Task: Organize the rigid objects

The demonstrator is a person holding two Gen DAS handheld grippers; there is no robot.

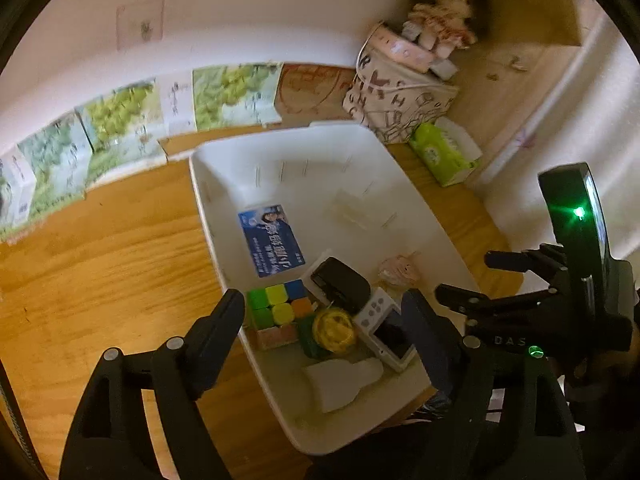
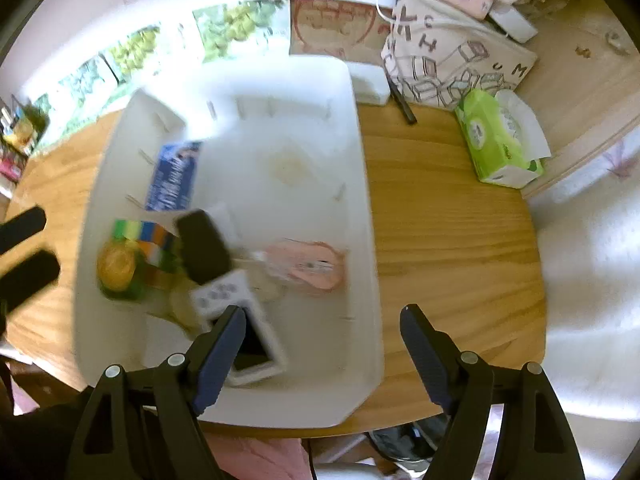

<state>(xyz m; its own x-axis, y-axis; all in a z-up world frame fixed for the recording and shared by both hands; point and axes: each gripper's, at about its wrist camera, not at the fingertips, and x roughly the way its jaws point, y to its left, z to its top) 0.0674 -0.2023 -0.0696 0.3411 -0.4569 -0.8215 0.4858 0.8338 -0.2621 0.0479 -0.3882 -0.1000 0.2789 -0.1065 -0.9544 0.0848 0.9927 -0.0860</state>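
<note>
Fingers of my left gripper (image 1: pixel 324 320) and right gripper (image 2: pixel 322 328) are spread, grasping nothing. Both hover above the white bin (image 1: pixel 320 148) on the bench (image 1: pixel 100 260); inside I see a puzzle cube (image 1: pixel 278 306) beside a yellow-green yo-yo (image 1: pixel 330 330).

Green tissue box (image 2: pixel 500 140) beside printed tote bag (image 2: pixel 452 68) on table (image 2: pixel 448 240)

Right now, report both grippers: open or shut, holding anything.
Left gripper: jaws open, holding nothing, above the white bin.
Right gripper: jaws open, holding nothing.
</note>
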